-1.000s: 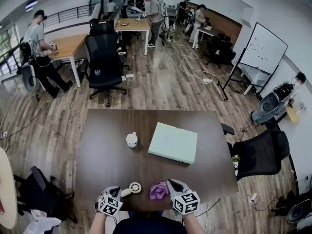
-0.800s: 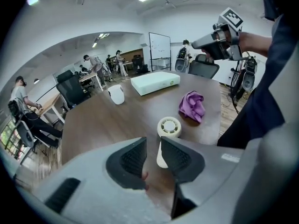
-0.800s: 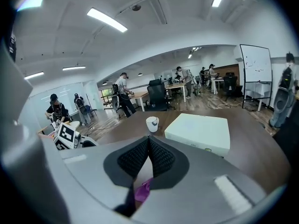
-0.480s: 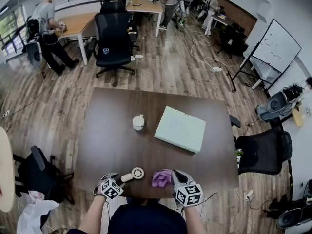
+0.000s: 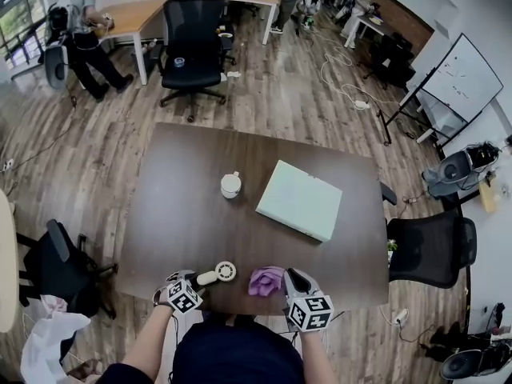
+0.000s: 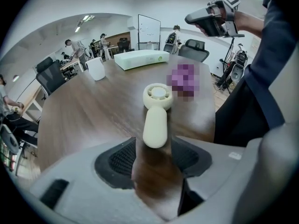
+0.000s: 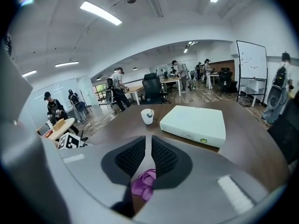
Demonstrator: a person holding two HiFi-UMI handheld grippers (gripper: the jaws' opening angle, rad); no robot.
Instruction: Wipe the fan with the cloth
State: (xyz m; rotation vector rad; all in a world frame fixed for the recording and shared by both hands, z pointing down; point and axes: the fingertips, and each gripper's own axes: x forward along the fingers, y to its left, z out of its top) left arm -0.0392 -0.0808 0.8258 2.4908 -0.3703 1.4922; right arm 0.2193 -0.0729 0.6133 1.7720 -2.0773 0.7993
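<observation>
A small cream hand fan lies flat on the dark table near its front edge, handle toward me. My left gripper sits low behind it, jaws open and just widened. The end of the fan's handle lies between the tips, and the pads do not press it. A crumpled purple cloth rests on the table to the right of the fan. My right gripper hovers by the cloth's right side, raised off the table. Its jaws have just parted to a narrow slit, and the cloth shows below through the gap.
A white cup and a flat pale-green box stand mid-table. Black office chairs flank the table on the right and front left. People work at desks far behind, and a whiteboard stands at the right.
The head view has tipped, so the table sits higher in frame. My left gripper has sunk toward the table behind the fan's handle. The right gripper stays beside the cloth.
</observation>
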